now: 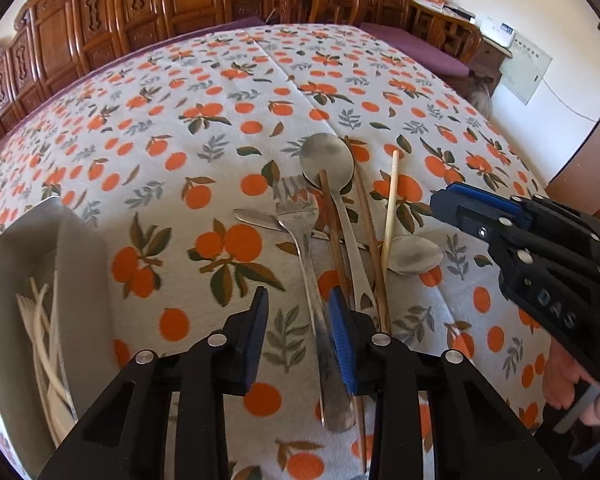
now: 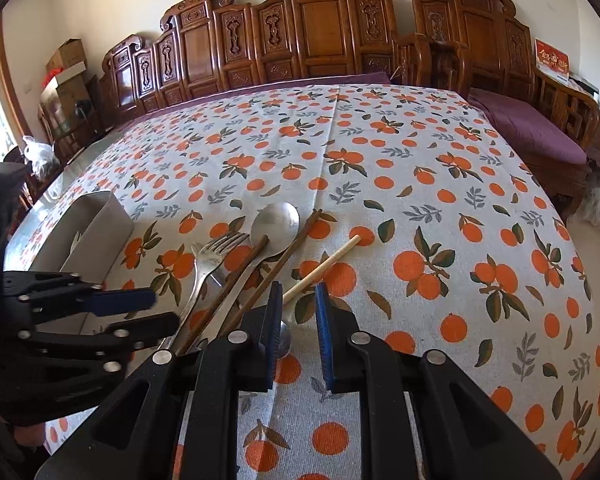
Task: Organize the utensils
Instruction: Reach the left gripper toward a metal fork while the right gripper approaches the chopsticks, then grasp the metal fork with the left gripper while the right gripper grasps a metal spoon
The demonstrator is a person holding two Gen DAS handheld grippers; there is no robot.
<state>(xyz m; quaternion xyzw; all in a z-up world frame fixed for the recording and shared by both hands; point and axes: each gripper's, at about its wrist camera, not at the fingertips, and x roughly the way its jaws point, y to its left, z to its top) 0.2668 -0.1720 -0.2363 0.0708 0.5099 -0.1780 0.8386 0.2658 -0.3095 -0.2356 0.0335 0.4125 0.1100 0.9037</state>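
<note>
A table covered by an orange-print tablecloth (image 1: pixel 204 128) is backed by carved wooden furniture (image 2: pixel 308 28). The left gripper (image 1: pixel 300 336) is held partly closed, its fingers straddling the fork (image 1: pixel 300 224) handle without pressing it. The right gripper (image 2: pixel 298 332) is narrowly parted above the pale chopstick (image 2: pixel 320 268), gripping nothing. Beside these lie a large spoon (image 1: pixel 327 158) and brown chopsticks (image 1: pixel 334 232). A white tray (image 1: pixel 28 256) is placed at the left.
</note>
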